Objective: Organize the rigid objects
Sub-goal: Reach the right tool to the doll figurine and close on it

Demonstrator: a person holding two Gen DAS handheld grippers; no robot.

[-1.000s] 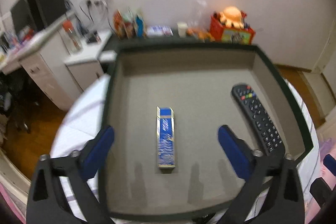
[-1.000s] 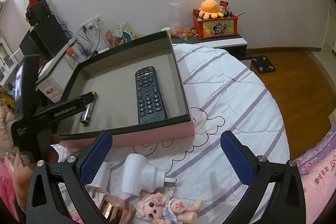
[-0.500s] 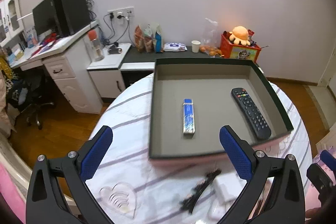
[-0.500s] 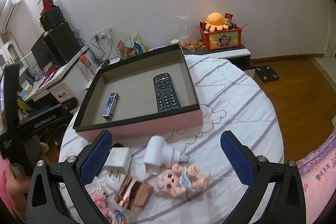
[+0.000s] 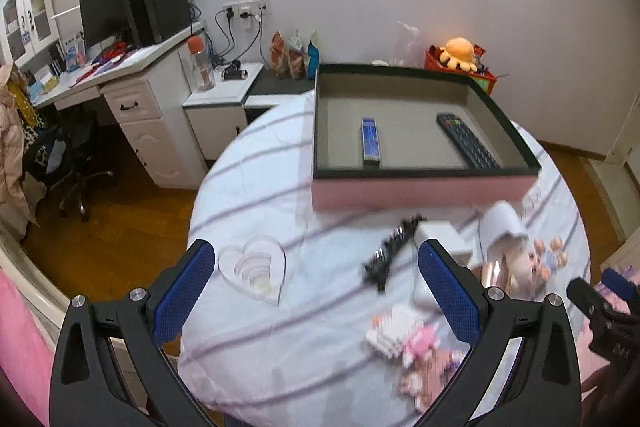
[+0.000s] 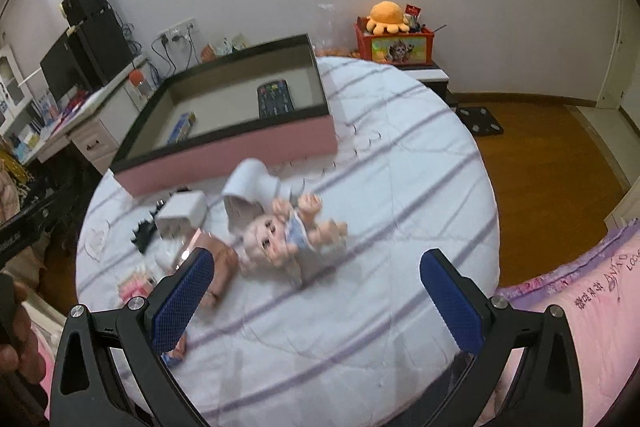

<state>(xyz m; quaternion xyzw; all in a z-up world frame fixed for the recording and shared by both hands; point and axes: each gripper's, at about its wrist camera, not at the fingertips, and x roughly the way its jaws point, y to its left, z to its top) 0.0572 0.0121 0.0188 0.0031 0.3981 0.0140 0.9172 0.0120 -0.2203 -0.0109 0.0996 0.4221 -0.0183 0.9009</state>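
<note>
A pink box with a dark rim stands on the round striped table. In it lie a blue pack and a black remote. In front of the box lie a black comb, a white charger, a white plug, a doll and a clear heart dish. My left gripper is open and empty above the table's near side. My right gripper is open and empty, near the doll.
Small pink and white items lie at the near right of the table. A desk with a monitor stands at the left. A red toy box with an orange plush stands by the far wall. Wooden floor surrounds the table.
Both grippers have pulled back from the box, towards the near side of the table. The loose items in front of the box have come into view. Both stay open.
</note>
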